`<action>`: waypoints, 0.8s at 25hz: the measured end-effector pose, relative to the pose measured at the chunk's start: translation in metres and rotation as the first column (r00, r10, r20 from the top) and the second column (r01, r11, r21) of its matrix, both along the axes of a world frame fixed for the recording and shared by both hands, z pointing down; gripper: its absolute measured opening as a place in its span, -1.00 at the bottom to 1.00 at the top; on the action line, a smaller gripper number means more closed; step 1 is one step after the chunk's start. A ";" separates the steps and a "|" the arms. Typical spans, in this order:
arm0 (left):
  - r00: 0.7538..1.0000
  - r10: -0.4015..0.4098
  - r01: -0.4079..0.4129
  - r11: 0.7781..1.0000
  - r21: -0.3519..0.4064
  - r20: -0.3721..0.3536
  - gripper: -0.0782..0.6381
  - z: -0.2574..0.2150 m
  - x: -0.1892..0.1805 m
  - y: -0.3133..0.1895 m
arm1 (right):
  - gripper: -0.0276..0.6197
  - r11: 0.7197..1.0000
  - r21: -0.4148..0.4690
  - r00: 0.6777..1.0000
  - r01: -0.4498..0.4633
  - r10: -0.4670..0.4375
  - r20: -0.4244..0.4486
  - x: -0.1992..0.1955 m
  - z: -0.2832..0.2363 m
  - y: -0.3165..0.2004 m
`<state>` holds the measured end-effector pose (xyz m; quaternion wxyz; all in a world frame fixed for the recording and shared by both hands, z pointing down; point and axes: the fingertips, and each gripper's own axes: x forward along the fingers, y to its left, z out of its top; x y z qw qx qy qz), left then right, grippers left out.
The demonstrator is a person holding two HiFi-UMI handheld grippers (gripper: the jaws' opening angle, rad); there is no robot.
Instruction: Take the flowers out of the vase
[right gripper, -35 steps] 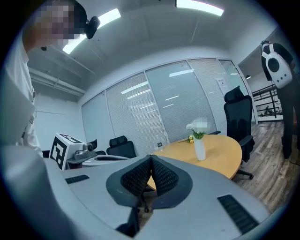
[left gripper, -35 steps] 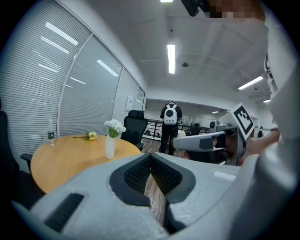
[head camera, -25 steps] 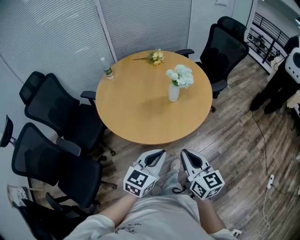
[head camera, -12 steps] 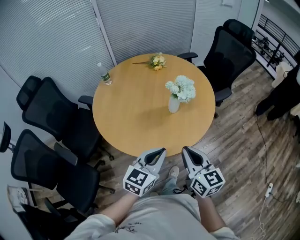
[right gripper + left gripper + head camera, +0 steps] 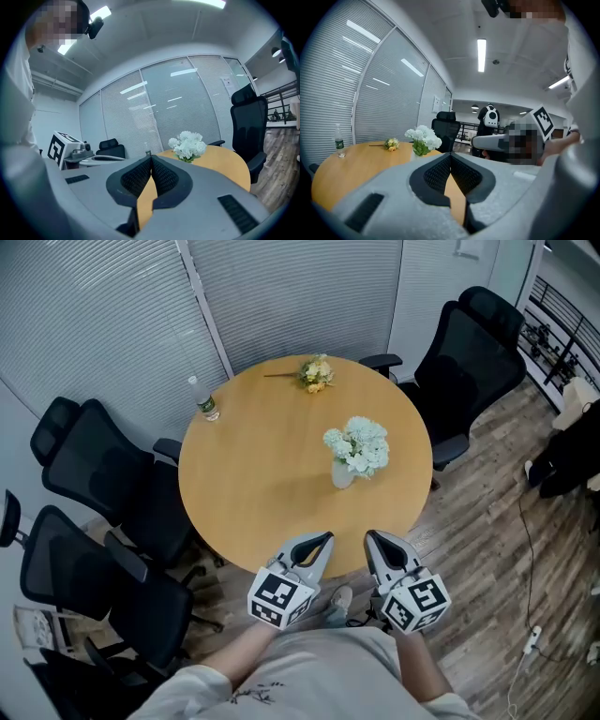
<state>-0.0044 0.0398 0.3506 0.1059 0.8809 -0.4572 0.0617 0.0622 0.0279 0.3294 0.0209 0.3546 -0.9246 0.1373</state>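
On table (image 5: 253, 484) | vase (image 5: 343, 474) w/ white flowers (image 5: 359, 444) | bottle (image 5: 206, 401) upright

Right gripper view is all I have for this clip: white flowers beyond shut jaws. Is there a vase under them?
Observer: Yes. In the head view the white flowers stand in a white vase on the round table.
Operator: Is anything else on that table that could be mistaken for them?
Observer: A bunch of yellow flowers lies loose near the far edge, not in any vase.
Operator: And the left gripper? I only see its marker cube.
Observer: The left gripper is shut, with nothing between its jaws.
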 end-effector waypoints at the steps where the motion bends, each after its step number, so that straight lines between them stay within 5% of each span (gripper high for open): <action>1: 1.000 -0.005 0.005 1.000 -0.001 0.001 -0.75 0.000 0.001 -0.006 | -0.90 1.000 0.001 1.000 0.007 -0.007 0.001 0.001 0.000 -0.007; 20: 0.997 -0.081 0.081 0.997 -0.004 0.007 -0.75 0.007 0.012 -0.066 | -0.89 0.997 -0.019 0.997 0.080 -0.080 0.006 0.010 0.009 -0.072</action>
